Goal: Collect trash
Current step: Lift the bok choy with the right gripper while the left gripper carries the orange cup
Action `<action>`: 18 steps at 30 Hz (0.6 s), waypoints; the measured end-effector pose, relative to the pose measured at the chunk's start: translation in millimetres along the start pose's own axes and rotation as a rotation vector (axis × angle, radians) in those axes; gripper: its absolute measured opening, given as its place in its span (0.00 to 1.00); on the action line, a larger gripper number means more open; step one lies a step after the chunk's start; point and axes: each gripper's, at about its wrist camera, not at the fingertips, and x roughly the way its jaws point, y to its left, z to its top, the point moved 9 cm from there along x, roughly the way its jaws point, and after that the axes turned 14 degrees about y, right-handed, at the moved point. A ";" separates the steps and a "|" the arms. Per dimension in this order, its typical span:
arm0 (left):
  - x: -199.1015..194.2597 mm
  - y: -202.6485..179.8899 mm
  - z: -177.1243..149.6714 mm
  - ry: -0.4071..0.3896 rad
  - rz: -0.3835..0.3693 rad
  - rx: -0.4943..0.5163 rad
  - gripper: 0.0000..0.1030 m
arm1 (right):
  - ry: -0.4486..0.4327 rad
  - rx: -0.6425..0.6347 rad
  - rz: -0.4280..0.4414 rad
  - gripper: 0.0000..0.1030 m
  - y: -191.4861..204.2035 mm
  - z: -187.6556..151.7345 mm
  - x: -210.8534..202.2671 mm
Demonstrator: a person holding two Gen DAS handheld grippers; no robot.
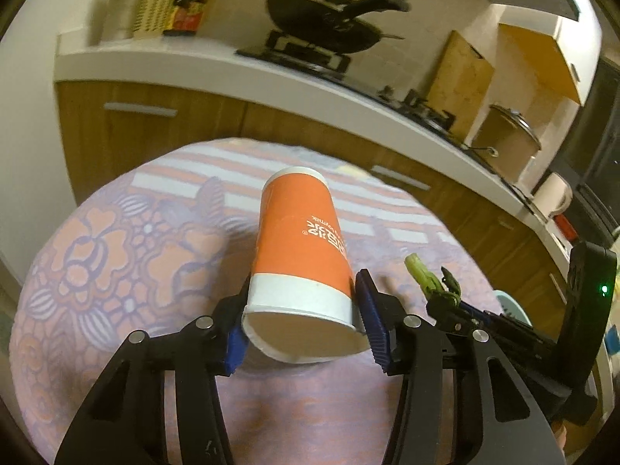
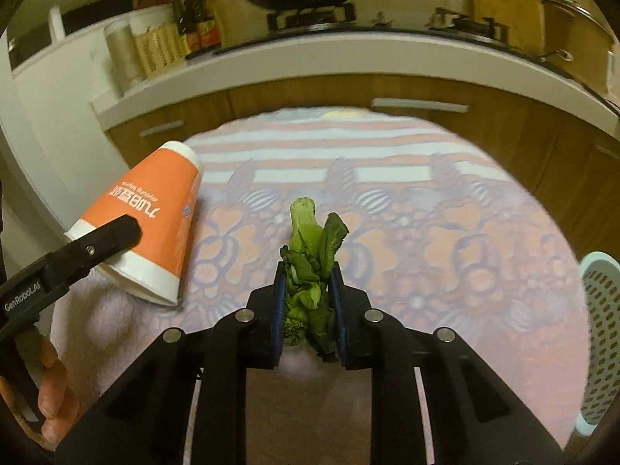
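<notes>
My left gripper (image 1: 304, 298) is shut on an orange and white paper cup (image 1: 302, 240) near its open rim, holding it above the floral tablecloth (image 1: 116, 255). The cup also shows in the right wrist view (image 2: 151, 217), tilted, with the left gripper's finger (image 2: 108, 238) across it. My right gripper (image 2: 308, 290) is shut on a wilted green vegetable scrap (image 2: 310, 252) whose stalk sticks out forward. In the left wrist view the scrap (image 1: 422, 271) and the right gripper (image 1: 449, 302) are just right of the cup.
A pale blue perforated basket (image 2: 600, 329) stands at the table's right edge. Behind the table runs a kitchen counter (image 1: 193, 58) with a wok (image 1: 325, 19), a stove, a pot (image 1: 507, 135), a cutting board (image 1: 461, 77) and wooden cabinets (image 2: 310, 93) below.
</notes>
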 end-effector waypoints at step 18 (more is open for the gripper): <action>7.3 -147.0 24.4 -0.008 -0.154 0.219 0.47 | -0.172 0.174 -0.113 0.17 -125.9 2.7 -98.9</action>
